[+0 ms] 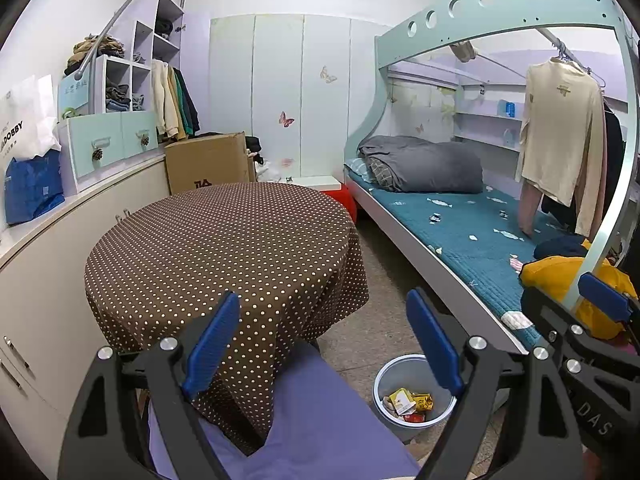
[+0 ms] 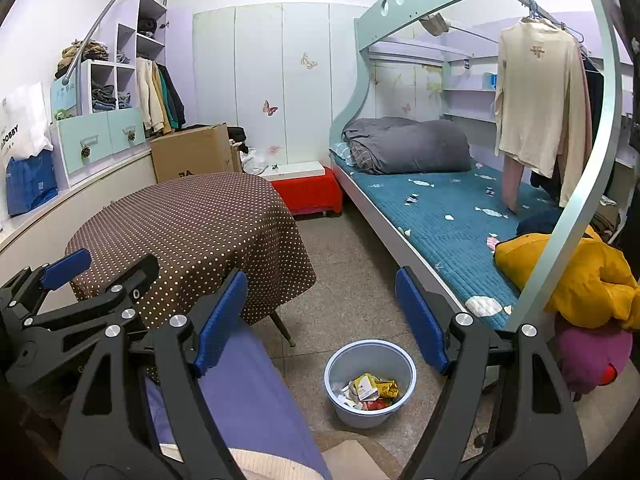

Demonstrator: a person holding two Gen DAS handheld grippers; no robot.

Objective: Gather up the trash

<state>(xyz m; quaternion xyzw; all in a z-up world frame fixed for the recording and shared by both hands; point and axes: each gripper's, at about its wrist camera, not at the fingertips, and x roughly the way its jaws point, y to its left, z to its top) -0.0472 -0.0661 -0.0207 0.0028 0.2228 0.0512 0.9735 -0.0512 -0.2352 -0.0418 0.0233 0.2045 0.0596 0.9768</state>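
Nearest, at about six o'clock in both wrist views, a purple cloth (image 2: 248,396) lies low beneath the grippers. The left gripper (image 1: 322,344) stands with its blue pads spread wide and nothing between them; the right gripper (image 2: 320,320) is likewise wide and empty. Both point forward and somewhat downward, side by side: the right one shows at three o'clock in the left view, the left one at nine o'clock in the right view.

Just beyond the fingers, at five o'clock in the left view and near six o'clock in the right, a pale blue bin (image 2: 408,376) stands upright on the speckled floor (image 2: 348,256). Inside it lies the trash (image 2: 374,392): yellow, white and red wrappers crumpled together at the bottom.

Beside it at about ten o'clock, the counter (image 2: 192,224) under a brown polka-dot cloth has a bare top. Opposite, at three o'clock, the bed (image 2: 448,216) carries a yellow garment (image 2: 576,276), small scraps of paper (image 2: 490,212) scattered on its teal cover, and a folded grey quilt (image 2: 408,146). Farther back, at eleven o'clock, a cardboard box (image 2: 192,152) stands by the shelves.
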